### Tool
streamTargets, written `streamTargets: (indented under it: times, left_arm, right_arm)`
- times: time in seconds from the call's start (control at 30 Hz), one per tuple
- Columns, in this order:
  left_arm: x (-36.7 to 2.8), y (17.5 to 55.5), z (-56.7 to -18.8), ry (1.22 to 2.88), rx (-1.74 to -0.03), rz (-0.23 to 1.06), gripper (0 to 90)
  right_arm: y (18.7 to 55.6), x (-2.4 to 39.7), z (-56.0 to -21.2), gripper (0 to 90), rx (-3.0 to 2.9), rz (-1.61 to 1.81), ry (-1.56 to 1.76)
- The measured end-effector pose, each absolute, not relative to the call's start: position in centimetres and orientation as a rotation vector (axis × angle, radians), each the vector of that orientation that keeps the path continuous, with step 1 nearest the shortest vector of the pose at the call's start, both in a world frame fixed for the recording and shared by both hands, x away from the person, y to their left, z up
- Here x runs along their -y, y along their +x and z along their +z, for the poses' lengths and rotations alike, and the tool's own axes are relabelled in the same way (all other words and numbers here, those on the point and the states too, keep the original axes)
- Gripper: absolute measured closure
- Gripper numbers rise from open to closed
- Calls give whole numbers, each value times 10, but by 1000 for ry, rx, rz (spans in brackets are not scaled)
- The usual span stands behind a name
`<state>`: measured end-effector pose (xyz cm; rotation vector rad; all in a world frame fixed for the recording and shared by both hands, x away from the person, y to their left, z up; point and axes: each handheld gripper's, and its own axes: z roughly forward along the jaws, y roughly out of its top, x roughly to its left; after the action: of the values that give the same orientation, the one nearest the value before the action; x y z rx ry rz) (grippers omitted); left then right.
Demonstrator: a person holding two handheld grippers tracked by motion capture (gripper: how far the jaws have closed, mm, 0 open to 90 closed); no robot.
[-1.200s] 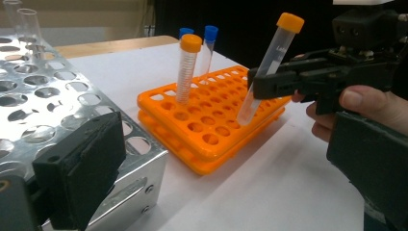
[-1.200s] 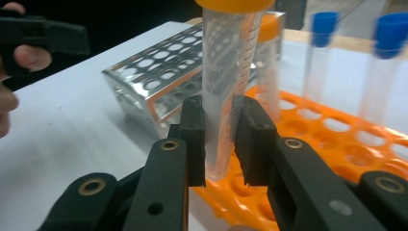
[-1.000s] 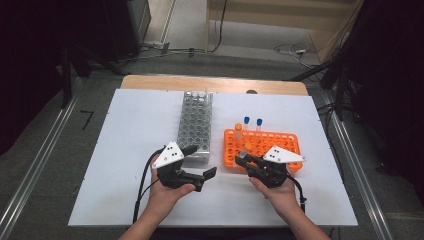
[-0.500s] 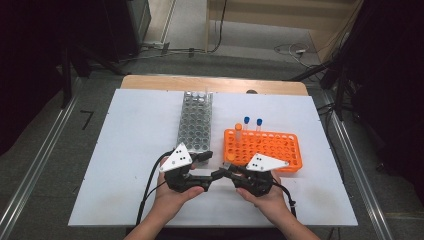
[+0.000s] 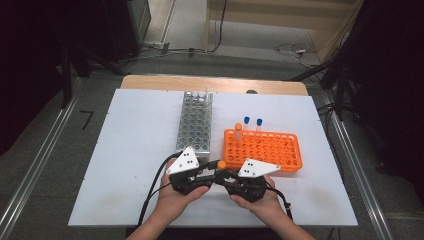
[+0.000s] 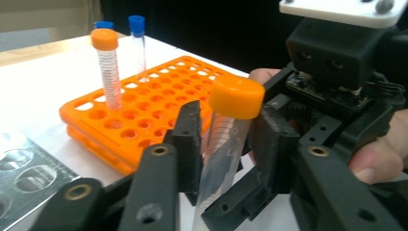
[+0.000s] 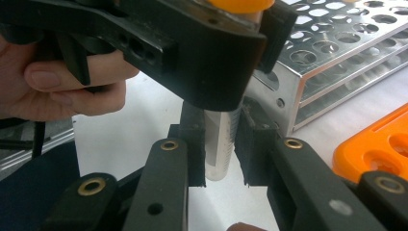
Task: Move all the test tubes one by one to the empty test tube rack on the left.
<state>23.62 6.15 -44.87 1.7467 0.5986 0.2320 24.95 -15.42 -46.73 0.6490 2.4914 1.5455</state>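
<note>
Open white table surface is seen to the left of the steel rack and along the near edge on both sides of the hands. Passage forward is blocked by the steel rack and the orange rack, which stand just beyond the left gripper and right gripper. Above the orange rack, an orange-capped tube and two blue-capped tubes stand upright at its far left corner. The narrow lane between the racks is bare. The grippers meet tip to tip, with a tube between them.
</note>
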Motion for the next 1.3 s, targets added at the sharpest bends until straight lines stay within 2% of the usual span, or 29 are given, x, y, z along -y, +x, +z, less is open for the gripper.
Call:
streamTargets:
  times: [0.13,0.43,0.53,0.77,0.87,1.3]
  left_arm:
    - [-62,236,-449,1753,-598,256,726]
    - [-65,237,-448,1745,-603,286,743]
    - [-68,238,-447,1736,-614,299,743]
    - [-79,242,-444,1710,-647,317,744]
    - [-83,246,-442,1700,-656,324,743]
    - [-100,270,-426,1687,-705,392,743]
  right_arm:
    - [250,155,-467,729,-2495,1552,648]
    - [251,157,-467,712,-2485,1551,655]
    - [253,160,-466,628,-2477,1568,649]
    - [260,176,-462,353,-2437,1601,682]
    - [263,186,-460,270,-2406,1607,696]
    - [268,229,-464,98,-2416,1553,727]
